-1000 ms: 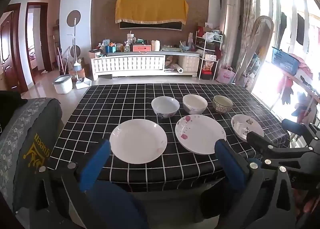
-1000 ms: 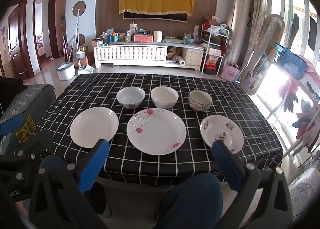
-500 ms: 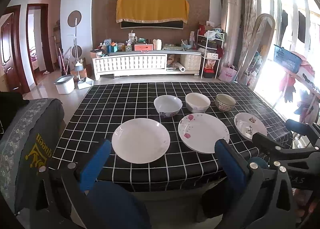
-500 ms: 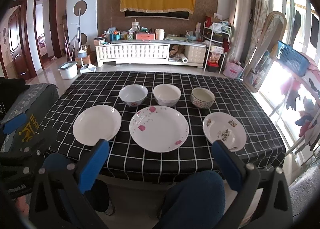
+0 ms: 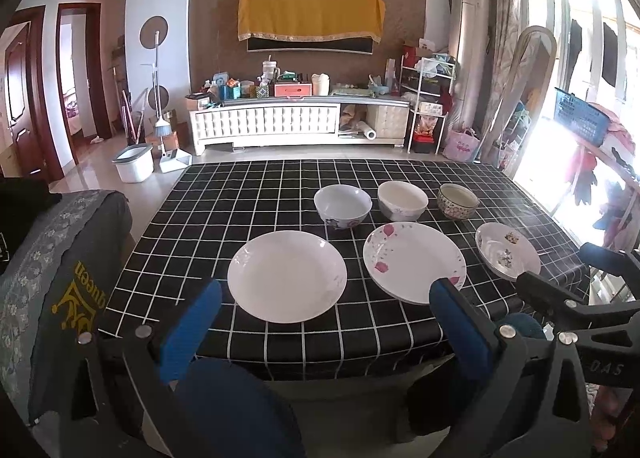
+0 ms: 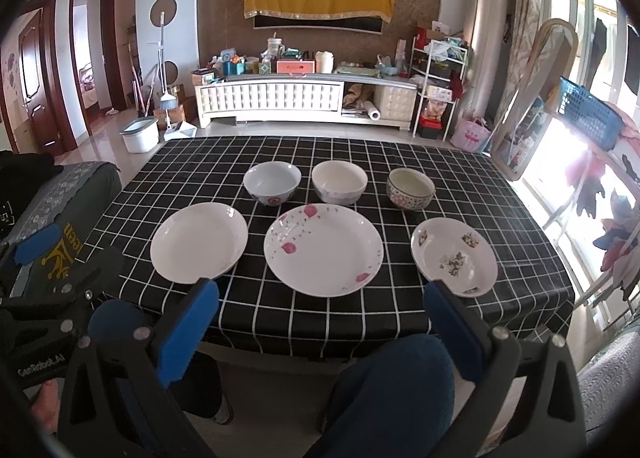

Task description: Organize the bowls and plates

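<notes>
On the black checked table (image 6: 360,149) three plates stand in a front row: a plain white plate (image 6: 199,242) (image 5: 286,275), a pink-flowered plate (image 6: 323,249) (image 5: 414,261) and a small patterned plate (image 6: 454,256) (image 5: 507,251). Behind them stand a blue-white bowl (image 6: 272,182) (image 5: 343,205), a white bowl (image 6: 339,181) (image 5: 402,200) and a patterned bowl (image 6: 410,188) (image 5: 457,200). My left gripper (image 5: 326,328) is open and empty before the table's near edge. My right gripper (image 6: 322,324) is open and empty there too.
A grey covered chair (image 5: 52,298) stands at the table's left. My knees (image 6: 392,386) are under the near edge. A white TV cabinet (image 6: 304,99) and a shelf rack (image 6: 438,85) stand behind the table. A window and drying rack (image 6: 592,161) are on the right.
Both grippers have drifted slightly; the plates and bowls sit a bit lower and closer in both views. Nothing on the table has moved.
</notes>
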Tool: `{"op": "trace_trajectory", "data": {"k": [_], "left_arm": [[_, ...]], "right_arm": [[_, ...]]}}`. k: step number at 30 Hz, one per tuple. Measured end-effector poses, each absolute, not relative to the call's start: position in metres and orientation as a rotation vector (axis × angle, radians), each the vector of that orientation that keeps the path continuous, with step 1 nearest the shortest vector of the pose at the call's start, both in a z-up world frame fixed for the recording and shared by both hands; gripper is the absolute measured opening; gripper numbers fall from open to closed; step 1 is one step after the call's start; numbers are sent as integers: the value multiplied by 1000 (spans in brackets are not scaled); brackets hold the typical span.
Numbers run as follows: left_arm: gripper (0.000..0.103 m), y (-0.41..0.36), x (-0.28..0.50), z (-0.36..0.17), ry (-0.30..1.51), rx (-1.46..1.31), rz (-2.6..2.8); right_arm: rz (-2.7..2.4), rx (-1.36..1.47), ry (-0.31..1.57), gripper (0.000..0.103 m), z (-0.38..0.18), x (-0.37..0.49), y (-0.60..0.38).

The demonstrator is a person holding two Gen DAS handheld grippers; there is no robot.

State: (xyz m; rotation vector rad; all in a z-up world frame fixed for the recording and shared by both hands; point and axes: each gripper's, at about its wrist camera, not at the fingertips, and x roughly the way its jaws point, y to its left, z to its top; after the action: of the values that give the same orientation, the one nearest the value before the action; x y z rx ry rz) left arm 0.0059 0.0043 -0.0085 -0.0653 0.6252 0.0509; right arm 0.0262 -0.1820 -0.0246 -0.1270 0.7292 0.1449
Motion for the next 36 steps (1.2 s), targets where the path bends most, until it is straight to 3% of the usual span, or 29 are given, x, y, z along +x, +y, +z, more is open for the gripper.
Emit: {"op": "trace_trajectory", "data": {"k": [36], "left_arm": [[103, 5, 1, -9, 621, -69, 59]], "right_arm": [[146, -134, 736, 103, -26, 22, -180]]}}
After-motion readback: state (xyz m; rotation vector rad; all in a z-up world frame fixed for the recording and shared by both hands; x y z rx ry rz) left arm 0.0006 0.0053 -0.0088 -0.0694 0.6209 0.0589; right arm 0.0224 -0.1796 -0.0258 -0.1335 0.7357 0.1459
